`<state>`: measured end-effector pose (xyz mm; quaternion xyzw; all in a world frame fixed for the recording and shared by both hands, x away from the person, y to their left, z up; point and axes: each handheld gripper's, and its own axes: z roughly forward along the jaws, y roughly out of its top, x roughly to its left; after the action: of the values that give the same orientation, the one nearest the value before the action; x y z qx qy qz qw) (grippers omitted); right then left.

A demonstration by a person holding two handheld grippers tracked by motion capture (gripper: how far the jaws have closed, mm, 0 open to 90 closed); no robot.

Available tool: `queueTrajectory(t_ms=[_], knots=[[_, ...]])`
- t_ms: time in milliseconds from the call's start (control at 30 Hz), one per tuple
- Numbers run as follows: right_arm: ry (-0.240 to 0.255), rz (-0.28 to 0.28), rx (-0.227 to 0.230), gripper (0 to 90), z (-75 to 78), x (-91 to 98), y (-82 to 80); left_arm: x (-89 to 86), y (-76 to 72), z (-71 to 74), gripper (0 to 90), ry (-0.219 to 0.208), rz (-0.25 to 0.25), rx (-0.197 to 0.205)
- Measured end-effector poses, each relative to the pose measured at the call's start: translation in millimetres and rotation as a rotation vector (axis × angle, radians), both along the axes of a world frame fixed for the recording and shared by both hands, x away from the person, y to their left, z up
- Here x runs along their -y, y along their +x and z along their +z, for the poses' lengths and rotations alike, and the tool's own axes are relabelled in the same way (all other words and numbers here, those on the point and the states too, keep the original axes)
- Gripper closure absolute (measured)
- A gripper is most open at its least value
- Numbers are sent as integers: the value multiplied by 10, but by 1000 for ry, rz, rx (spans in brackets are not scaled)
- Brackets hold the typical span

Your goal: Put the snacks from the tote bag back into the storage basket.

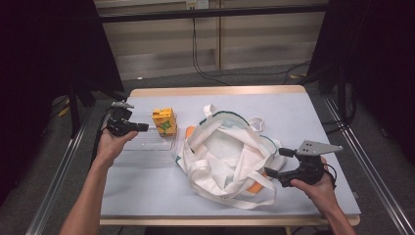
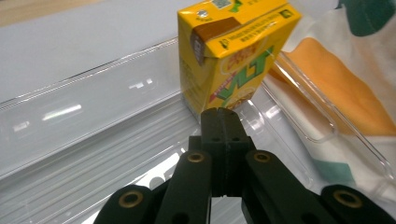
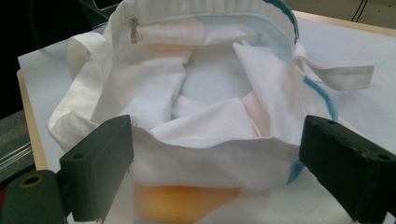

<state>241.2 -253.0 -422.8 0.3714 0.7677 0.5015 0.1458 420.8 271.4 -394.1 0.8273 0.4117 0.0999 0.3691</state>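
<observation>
The yellow juice carton point(image 2: 233, 56) stands upright in the clear plastic tray point(image 2: 93, 126), directly ahead of the left gripper's point(image 2: 223, 114) jaws and just beyond their tips. In the left gripper view the two black jaws are pressed together with nothing between them, and the carton's printed front face rises right above the closed tips; whether the tips touch the carton cannot be told. From the high view the carton point(image 1: 164, 121) sits at the far right corner of the tray point(image 1: 142, 147), with the left gripper point(image 1: 143, 127) just to its left, held in the person's left hand point(image 1: 111, 144) over the tray.

Past the carton, on the side away from the left jaws, lies the white cloth tote bag point(image 1: 227, 156), its mouth open upward and its handles loose on the pale table point(image 1: 293, 112). The tray's right edge lies against the bag.

The right gripper point(image 1: 275, 162), in the right hand point(image 1: 318, 188), meets the bag from the opposite side. In the right gripper view its jaws stand wide apart, one on each side of the bag's near rim point(image 3: 215, 144); the white cloth spans the gap between them without being pinched. Beyond that rim the bag's crumpled interior point(image 3: 205, 84) opens away from the jaws, and an orange patch point(image 3: 182, 198) shows on the cloth below the rim.
</observation>
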Motion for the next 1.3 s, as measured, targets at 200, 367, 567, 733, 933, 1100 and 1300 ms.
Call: queueTrajectory(t_ms=[200,367,567,733,933,1100,1300], knots=[[4,-8,4,103,5,8,7,-96,-189,34,900,-33,1,37],[6,-6,10,103,5,17,1,-131,-361,63,900,-41,-11,76],[9,-21,18,102,16,35,-14,-209,-609,48,900,-85,-28,113],[5,-30,14,102,1,51,-22,-215,-795,71,813,-111,-56,145],[7,-36,20,102,7,85,-42,-147,-1127,96,494,-89,-38,218],[-4,-37,21,75,14,73,-53,-141,-1341,91,312,-83,-19,255],[-15,-40,31,72,31,53,-95,-180,-1501,38,119,-91,26,260]])
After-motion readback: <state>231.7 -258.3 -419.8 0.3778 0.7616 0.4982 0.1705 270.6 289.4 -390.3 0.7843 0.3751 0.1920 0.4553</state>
